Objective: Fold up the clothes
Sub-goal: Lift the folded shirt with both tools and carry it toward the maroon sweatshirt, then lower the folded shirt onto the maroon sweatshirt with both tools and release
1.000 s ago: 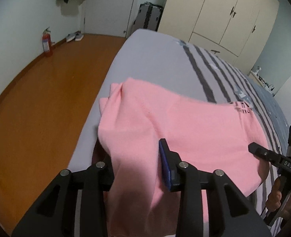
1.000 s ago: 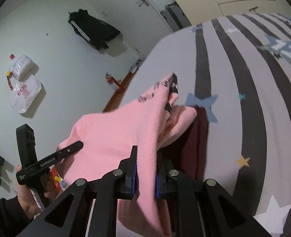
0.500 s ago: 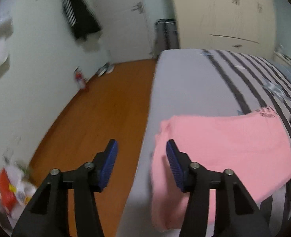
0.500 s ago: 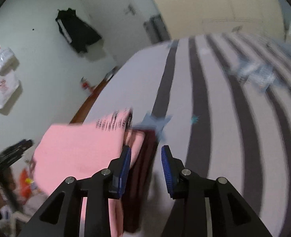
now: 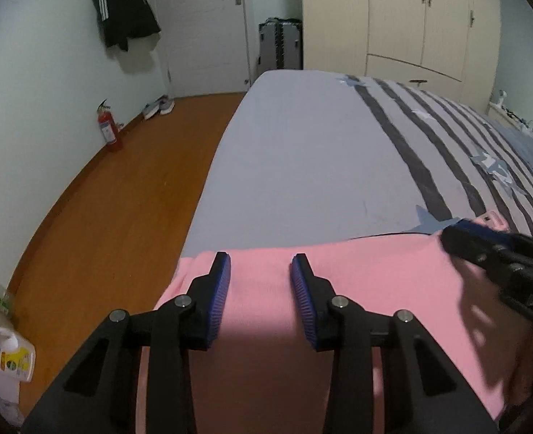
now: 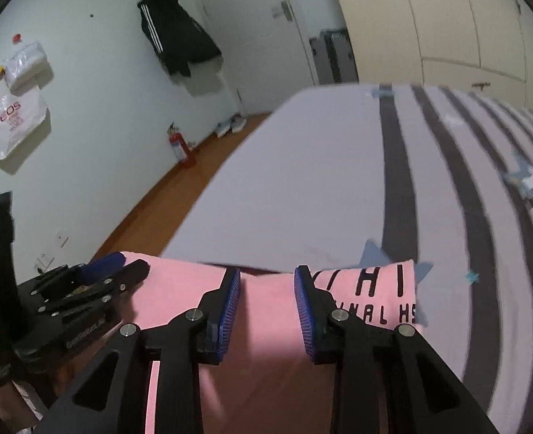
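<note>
A pink garment (image 5: 357, 289) with black lettering lies folded flat on the near end of the bed; it also shows in the right wrist view (image 6: 266, 311). My left gripper (image 5: 261, 267) is open and empty, hovering over the garment's left part. My right gripper (image 6: 267, 282) is open and empty over the garment's right part, near the lettering (image 6: 382, 289). The right gripper also shows at the right edge of the left wrist view (image 5: 501, 256), and the left gripper shows at the left of the right wrist view (image 6: 85, 289). A dark strip of cloth peeks out under the pink far edge (image 6: 252, 270).
The bed (image 5: 302, 166) has a grey sheet with dark stripes and stars. Wooden floor (image 5: 122, 199) lies to the left, with a red fire extinguisher (image 5: 108, 128), shoes (image 5: 160, 106) and bags (image 5: 2, 354). Wardrobes (image 5: 411, 18) and a door (image 5: 208, 25) stand at the back.
Both grippers let go of the pink garment and opened. The garment dropped flat onto the bed, folded. Both grippers now hover over its near part.
</note>
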Available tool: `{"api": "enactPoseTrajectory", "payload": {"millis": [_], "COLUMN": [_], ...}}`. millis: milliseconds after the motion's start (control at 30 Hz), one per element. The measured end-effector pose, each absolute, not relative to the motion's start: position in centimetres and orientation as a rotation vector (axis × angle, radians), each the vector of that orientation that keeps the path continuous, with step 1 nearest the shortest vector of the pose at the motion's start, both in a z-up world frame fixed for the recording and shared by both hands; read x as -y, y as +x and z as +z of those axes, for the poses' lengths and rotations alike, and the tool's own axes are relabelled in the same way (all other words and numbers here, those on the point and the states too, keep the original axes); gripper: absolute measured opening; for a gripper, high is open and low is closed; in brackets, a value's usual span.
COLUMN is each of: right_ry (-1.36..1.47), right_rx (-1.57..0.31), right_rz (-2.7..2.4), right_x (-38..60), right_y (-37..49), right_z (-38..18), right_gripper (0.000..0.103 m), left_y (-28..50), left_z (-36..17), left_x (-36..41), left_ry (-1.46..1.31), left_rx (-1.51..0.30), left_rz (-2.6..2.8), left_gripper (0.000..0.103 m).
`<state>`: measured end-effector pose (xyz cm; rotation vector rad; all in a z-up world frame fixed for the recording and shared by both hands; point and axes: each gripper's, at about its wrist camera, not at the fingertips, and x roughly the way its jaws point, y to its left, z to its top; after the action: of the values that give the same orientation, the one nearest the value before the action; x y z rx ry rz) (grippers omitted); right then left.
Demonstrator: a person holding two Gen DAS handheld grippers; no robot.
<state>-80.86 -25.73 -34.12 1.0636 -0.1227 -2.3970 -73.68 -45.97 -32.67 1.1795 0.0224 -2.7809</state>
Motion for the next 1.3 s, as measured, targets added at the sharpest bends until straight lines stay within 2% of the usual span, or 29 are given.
{"api": "enactPoseTrajectory", "payload": {"millis": [167,300,400,600,667,733,933,1100,1300], "right_ry": [1.017,1.035,1.039,0.968,0.912,0.915,0.93,0.946,0.995], "right_rx": [0.042,0.066,0.075,-0.003,0.014,0.048,0.019,0.002,-0.075], "right_rz": [-2.418,-2.409,-2.395,-2.486,-2.483,-2.442,-2.343,-2.315,-2.315], "right_x": [25.0,24.1,23.7,22.1,21.6,21.6,22.9,24.0,24.7], "right_y": [-80.7,-80.8,-80.9,-79.3,-77.5,-75.4,-68.7,-66.4,-65.4], "right_z": [-33.8,-34.6,-34.8,-32.0,-30.8,-30.3,-30.8,-32.3,-35.2], "right_gripper": [0.026,0.026,0.026,0.025,0.025,0.025,0.025,0.025,0.025], "left_y": [-73.1,-72.2,-72.1,-69.0,-66.4,-64.0,-58.7,-59.1,-59.6], "left_z": [-31.0,-33.2,-32.8,-29.1,-27.5,-26.5,-27.5,-29.5,-33.5], "left_x": [48.1,50.2,50.2,52.6,52.6,51.0,46.2,44.1,44.9], "left_ry": [1.124,1.177,1.168,1.047,0.995,0.964,1.014,1.055,1.146], "left_rx": [-0.071,-0.097,-0.117,-0.159,-0.215,-0.186,-0.189,-0.233,-0.27], "left_rz": [-2.781,-2.765,-2.77,-2.717,-2.731,-2.77,-2.837,-2.849,-2.767], "left_gripper": [0.034,0.034,0.034,0.035,0.035,0.035,0.035,0.035,0.035]}}
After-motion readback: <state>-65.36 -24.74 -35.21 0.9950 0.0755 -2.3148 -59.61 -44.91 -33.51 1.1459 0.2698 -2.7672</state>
